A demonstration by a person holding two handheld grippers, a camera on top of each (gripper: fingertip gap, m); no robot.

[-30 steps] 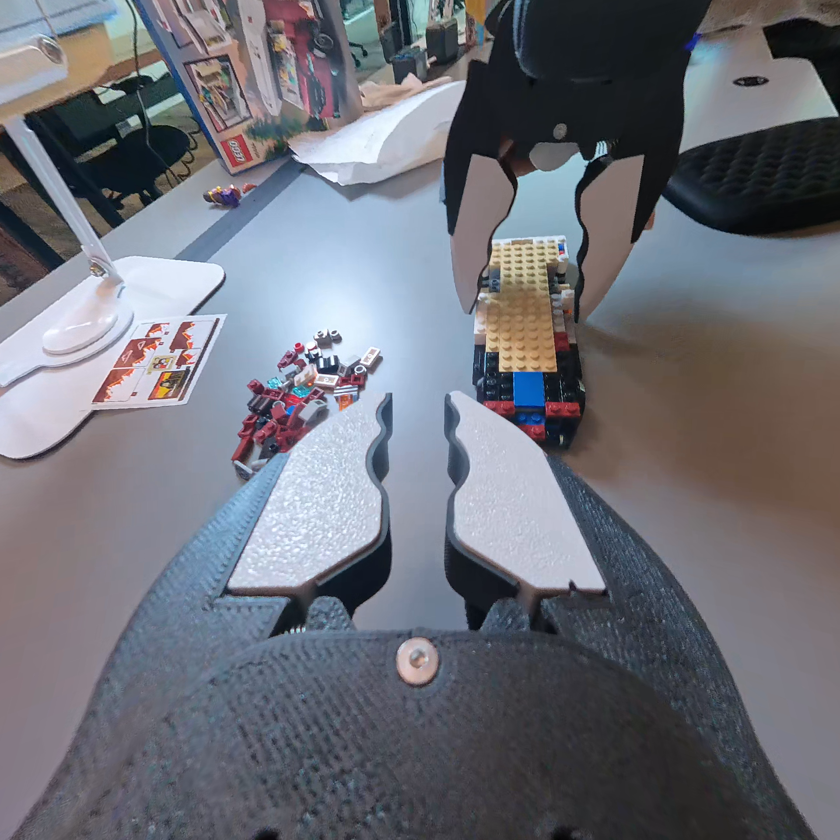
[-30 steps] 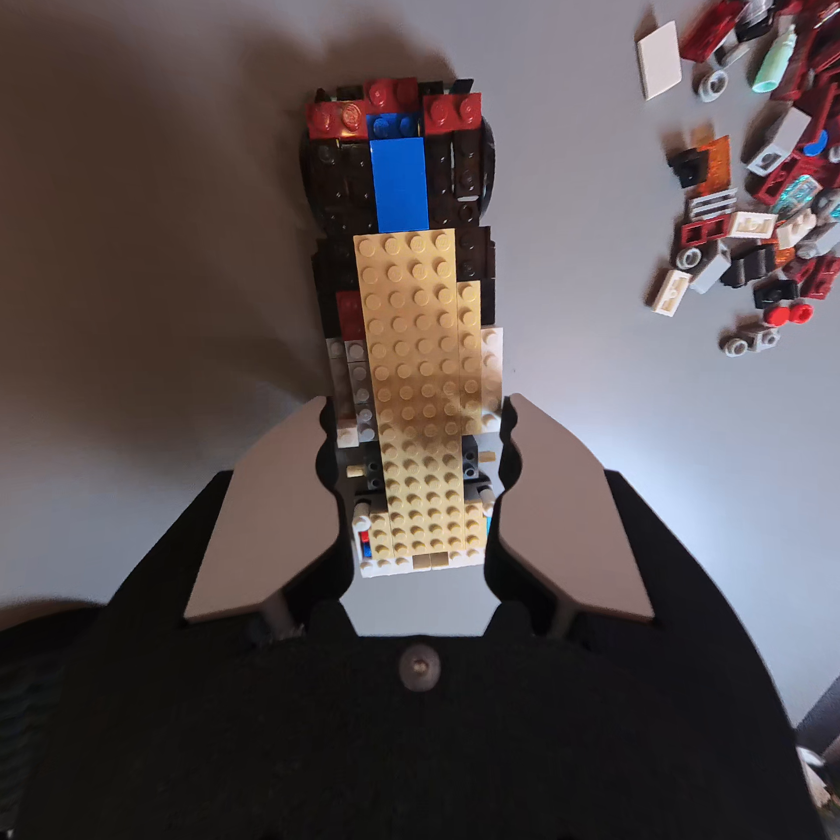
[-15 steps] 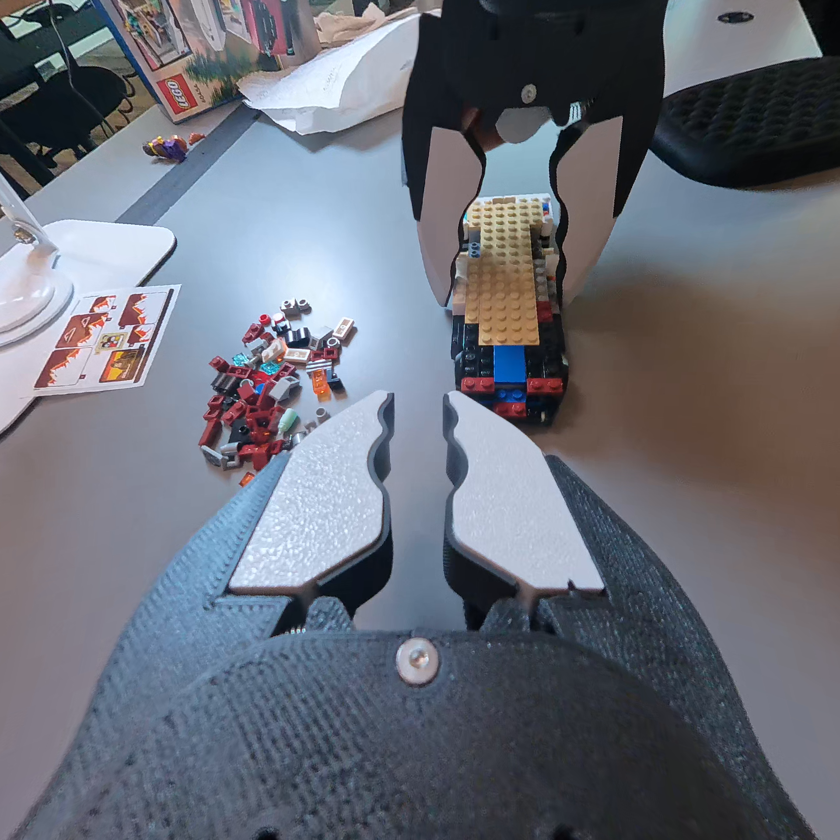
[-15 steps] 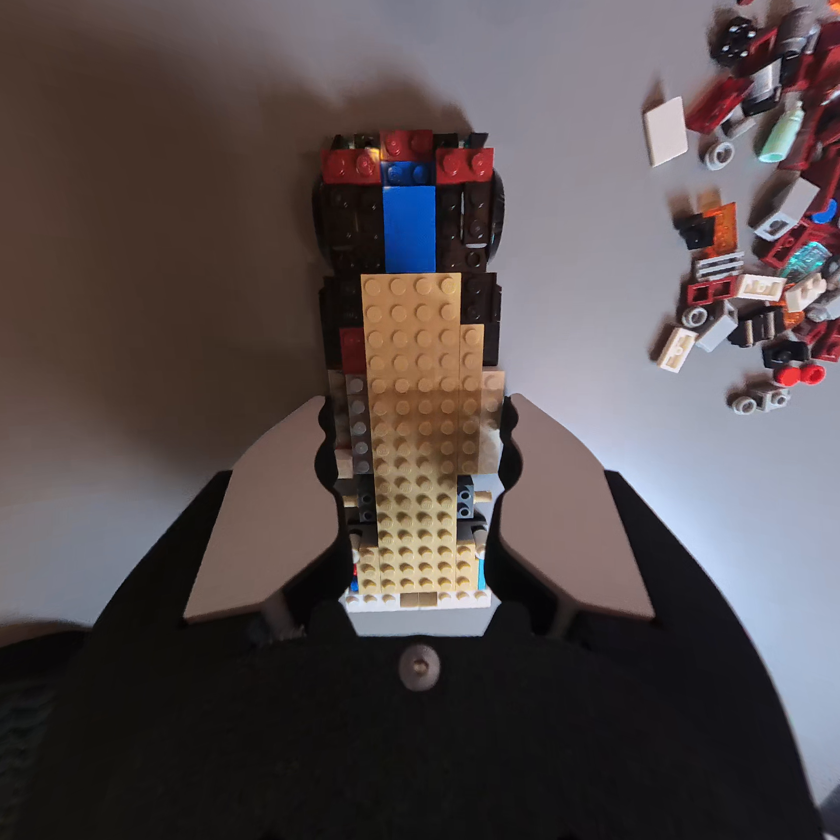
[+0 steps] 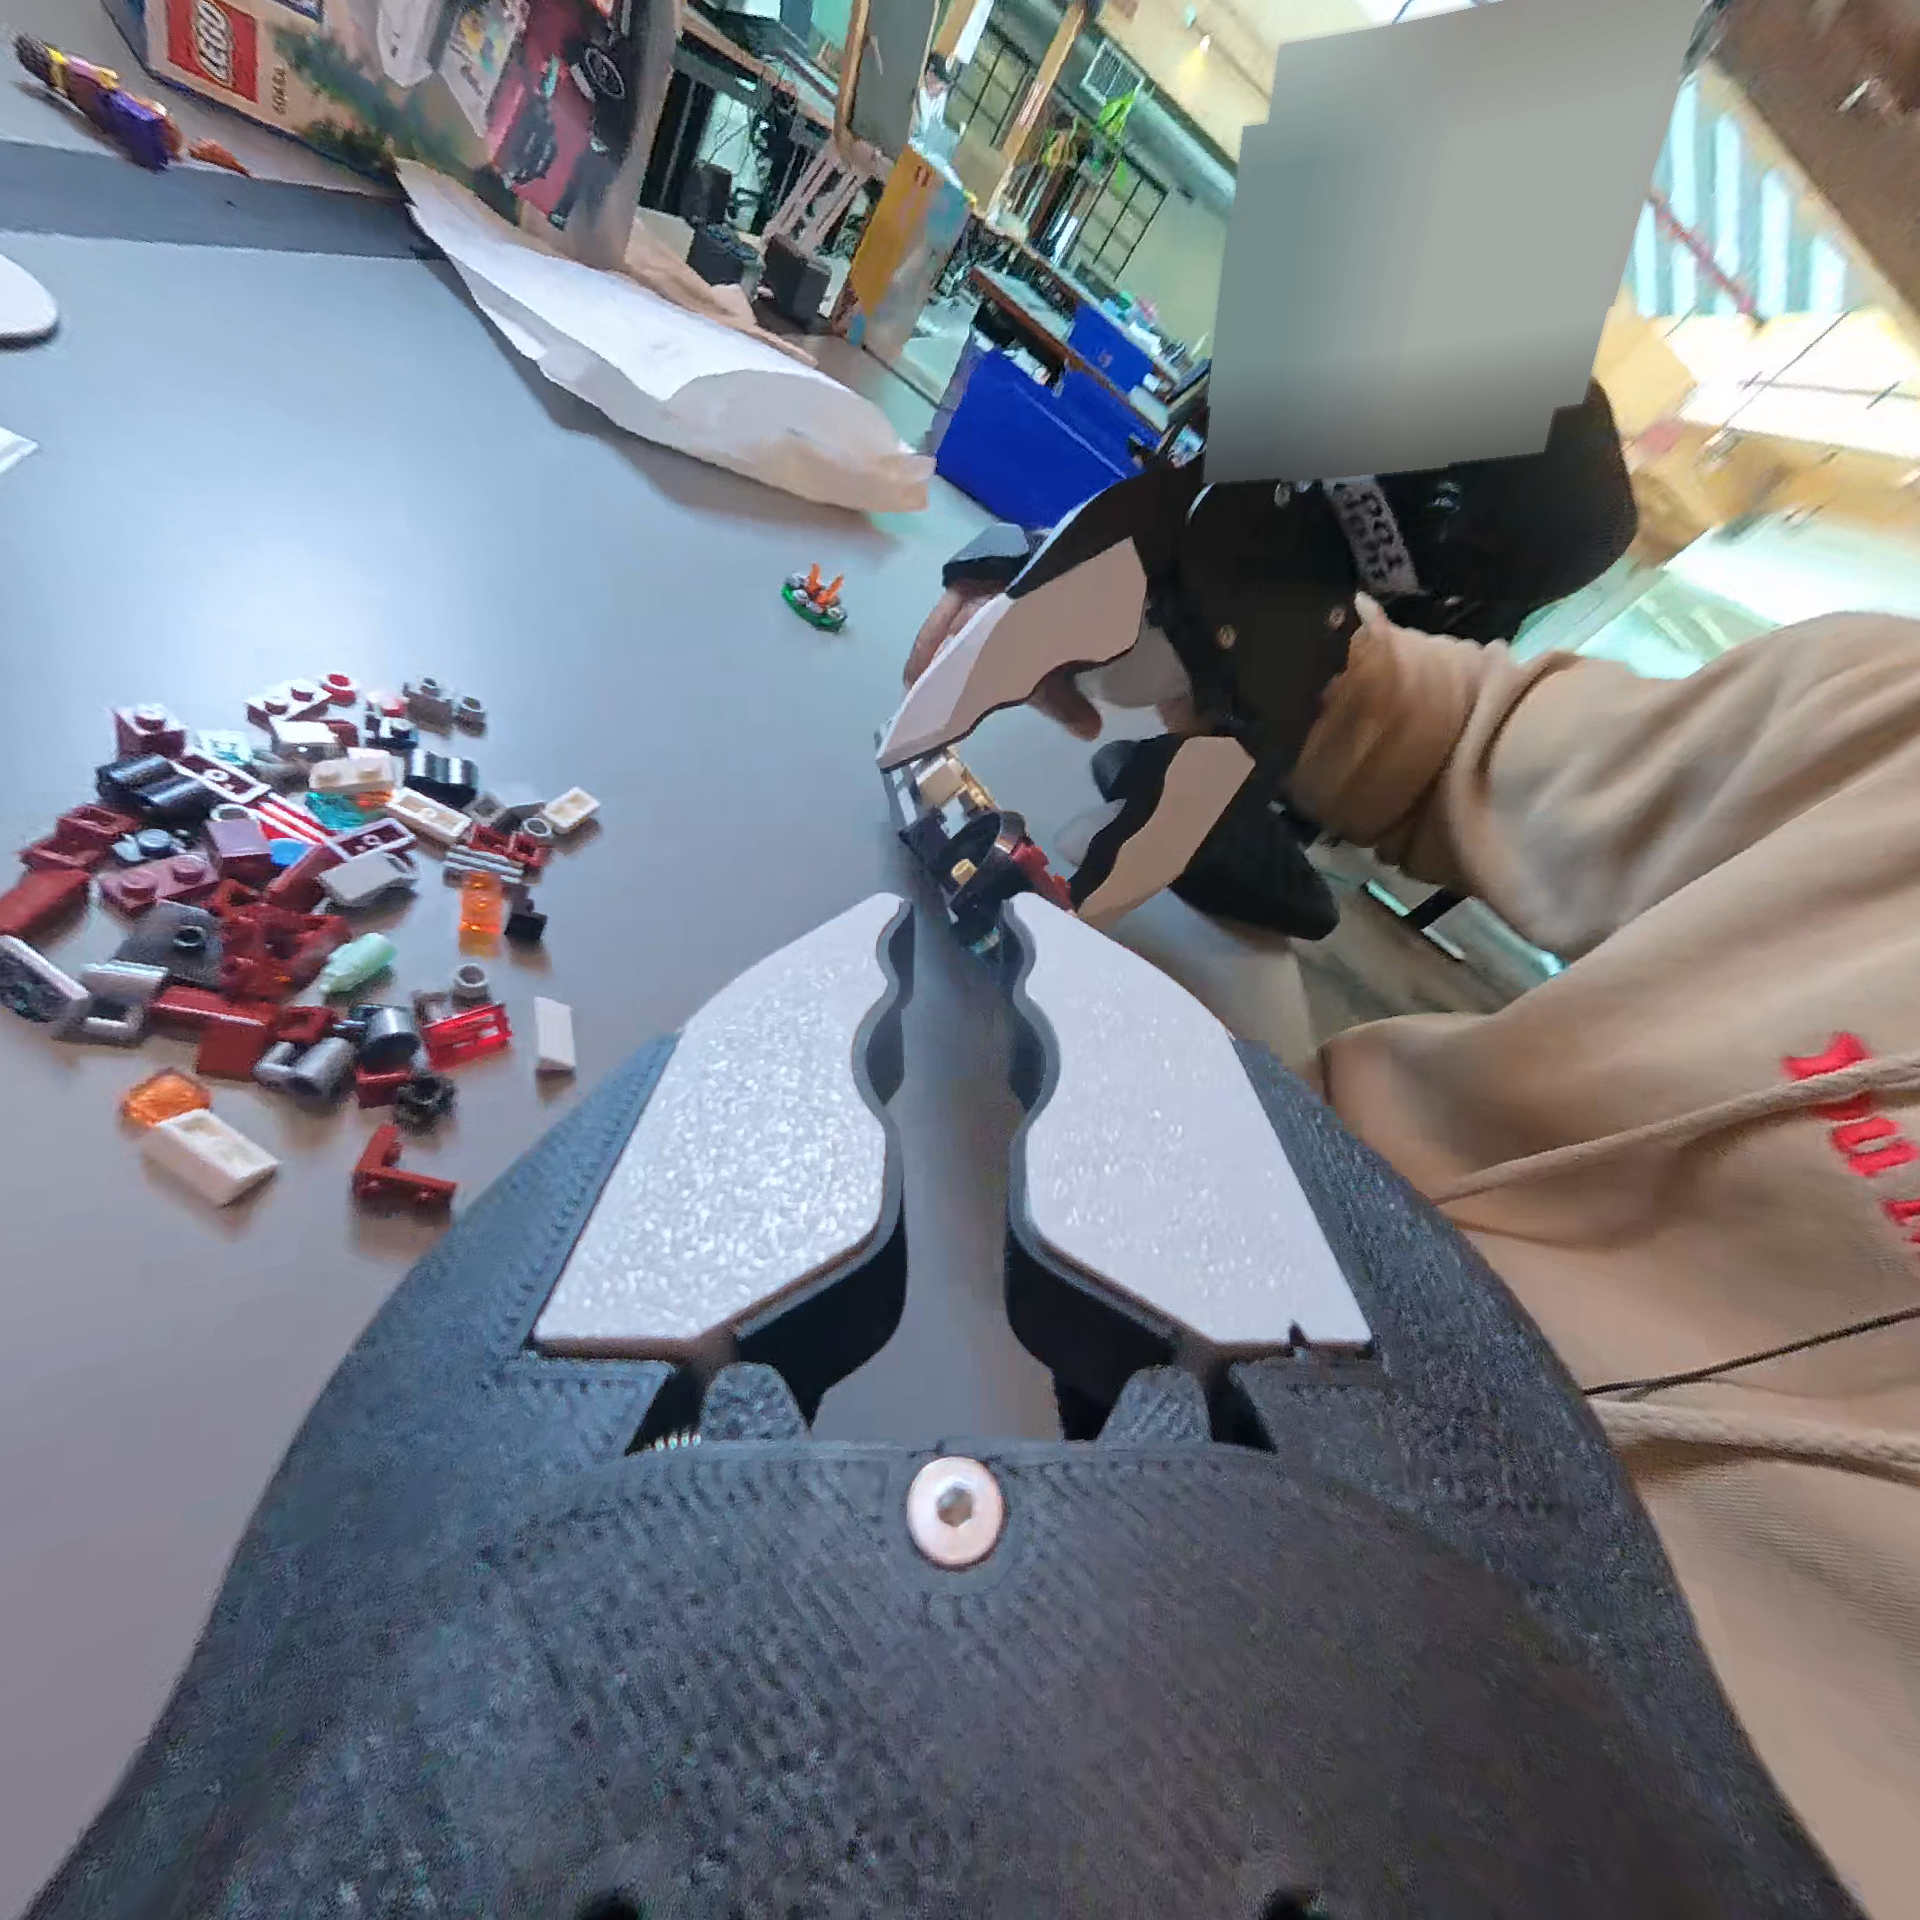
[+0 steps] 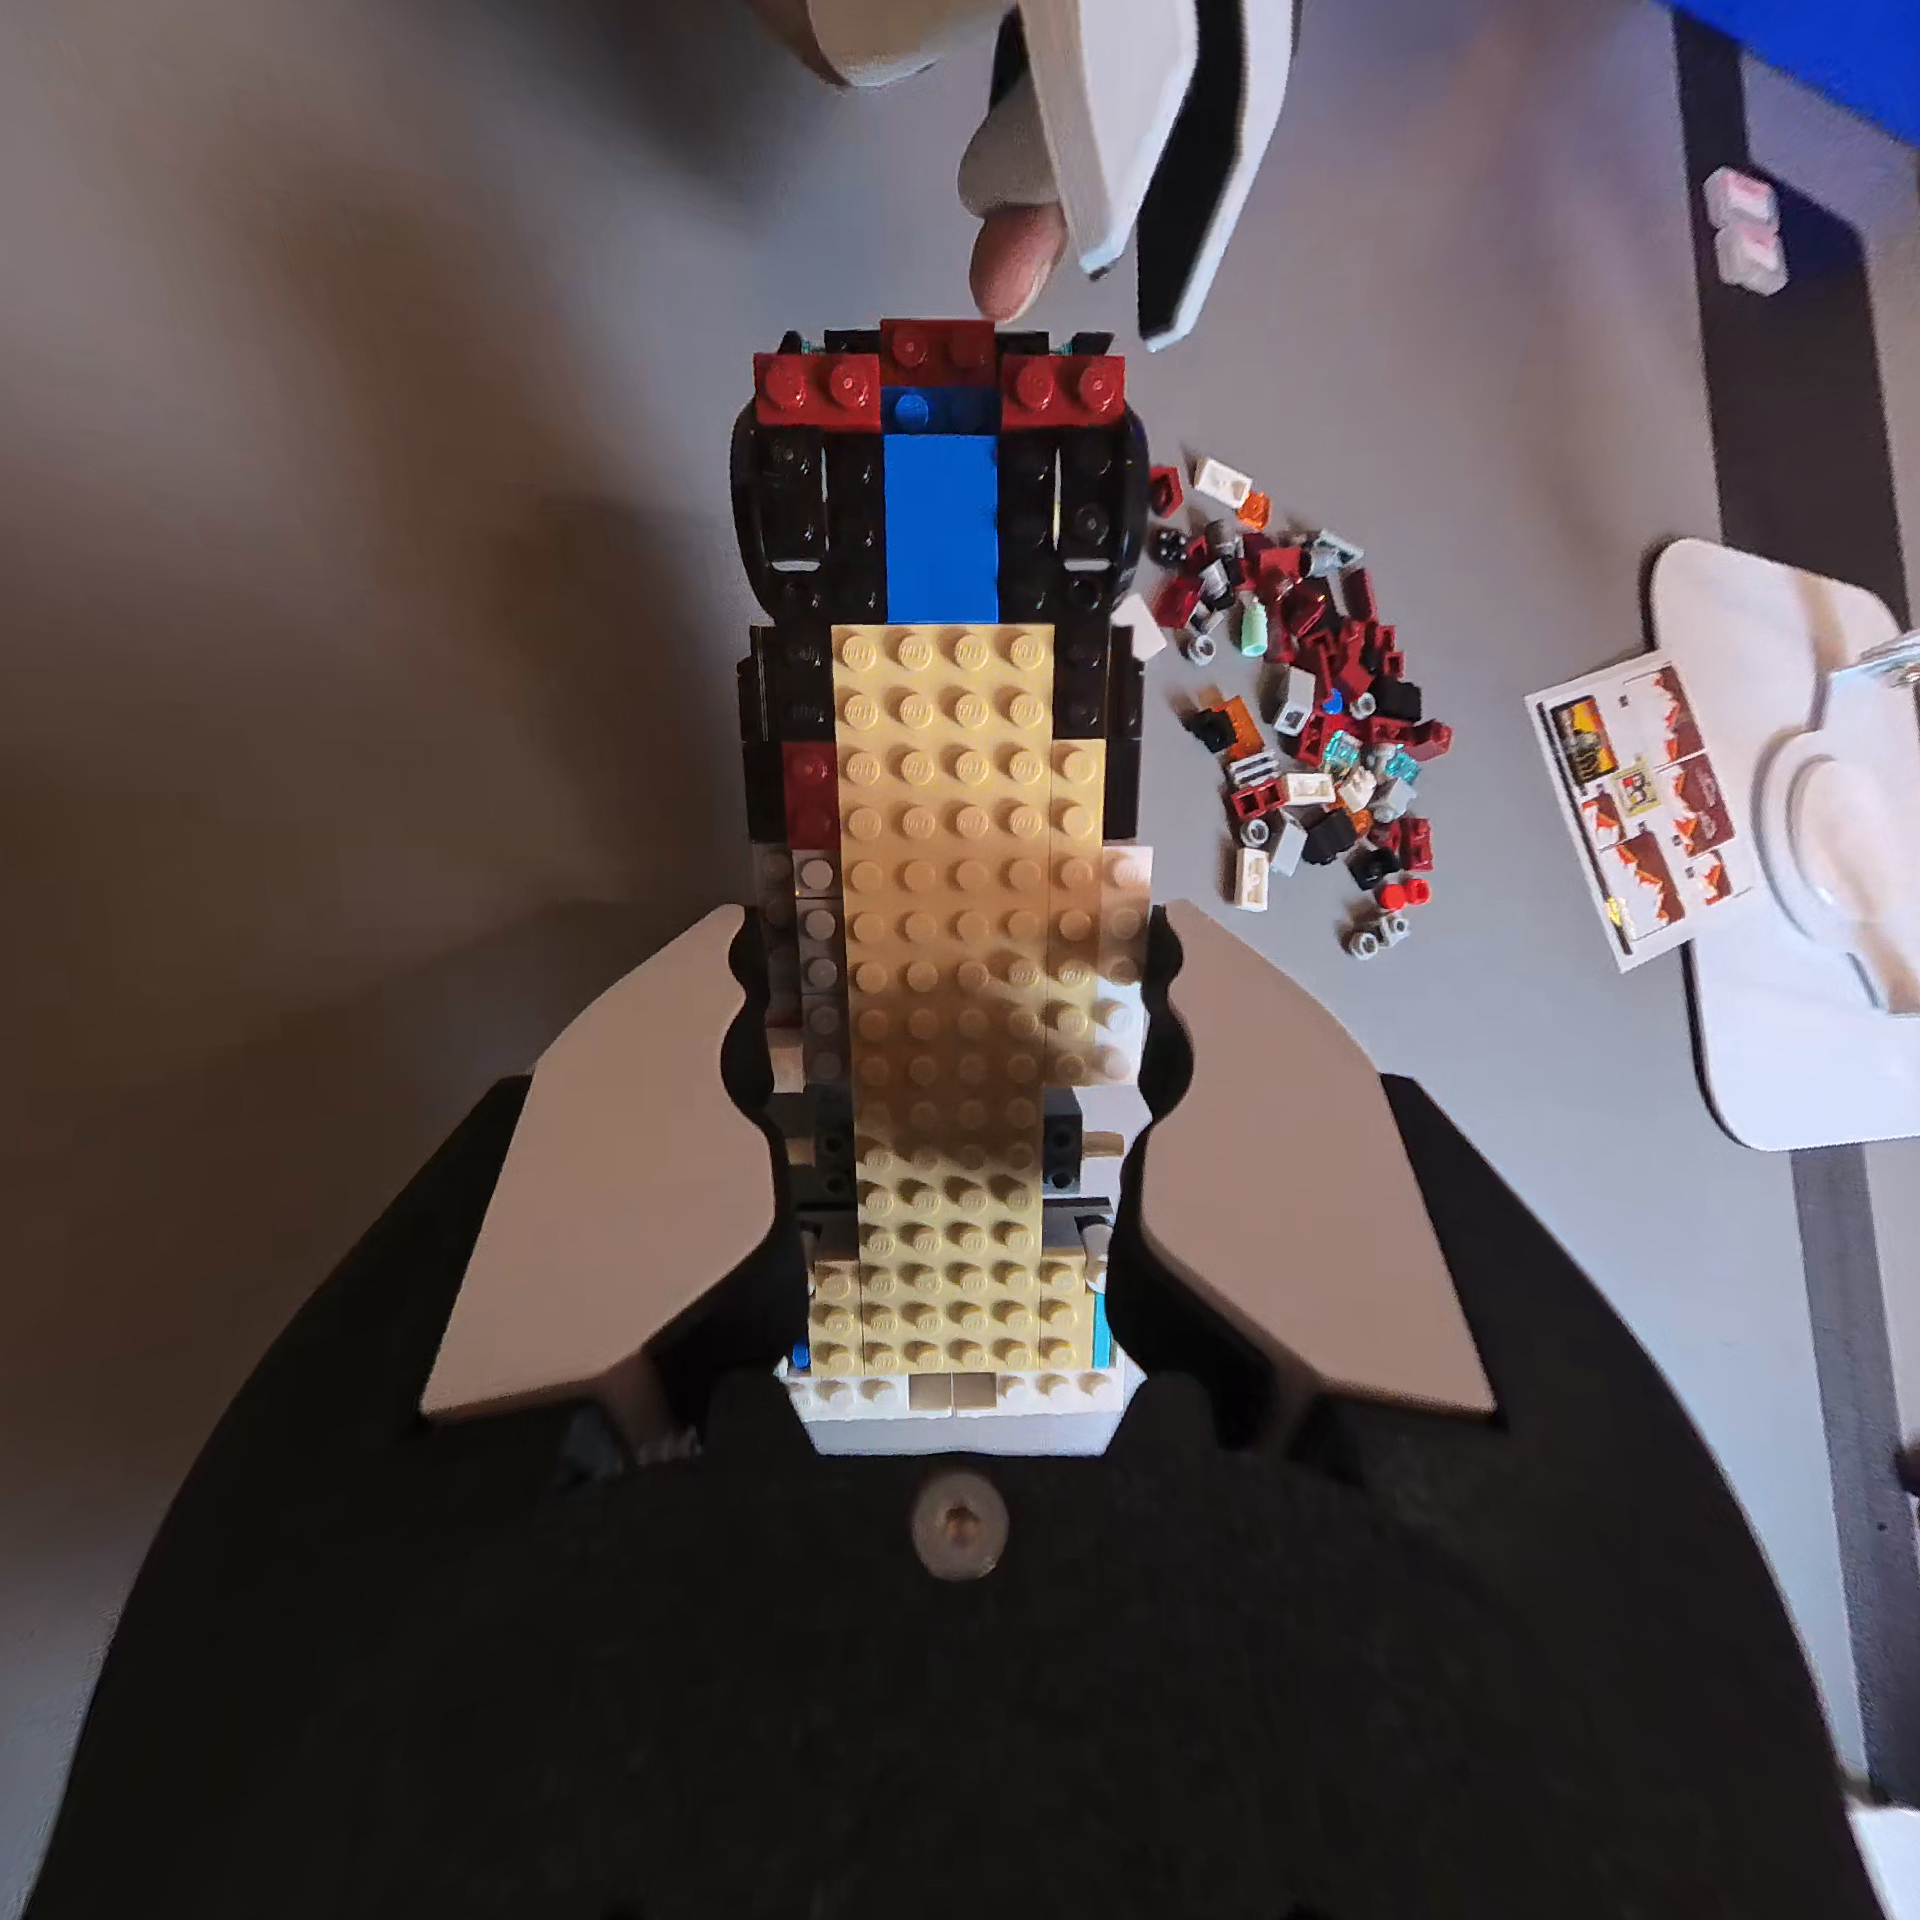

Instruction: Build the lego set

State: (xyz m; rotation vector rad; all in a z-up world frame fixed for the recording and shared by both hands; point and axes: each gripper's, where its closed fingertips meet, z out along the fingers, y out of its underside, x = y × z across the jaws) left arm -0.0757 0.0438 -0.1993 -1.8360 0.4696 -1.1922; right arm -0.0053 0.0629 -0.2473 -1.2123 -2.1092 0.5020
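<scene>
My right gripper (image 6: 951,914) is shut on a long brick car model (image 6: 940,831) with a tan studded top, black body, blue strip and red front bricks. Its pads press on both sides of the rear half and hold it above the grey table (image 6: 416,520). In the left wrist view the right gripper (image 5: 987,831) holds the model (image 5: 977,842) tilted, front end down. My left gripper (image 5: 961,909) is open by a narrow gap and holds nothing. Its tips are just at the model's front end. It also shows in the right wrist view (image 6: 1122,301), beside the red front bricks.
A pile of small loose bricks (image 5: 291,883) lies on the table to the left. A sticker sheet (image 6: 1642,800) and a white lamp base (image 6: 1818,831) lie beyond it. A toy box (image 5: 416,94), white paper bag (image 5: 675,353) and small green piece (image 5: 816,603) are farther back. A beige sleeve (image 5: 1558,779) is at the right. Across from one pair of fingers to the other is roughly 9 centimetres.
My right gripper has lifted the model off the table. My left gripper has swung round toward the model's front end, and its jaws have narrowed a little on nothing.
</scene>
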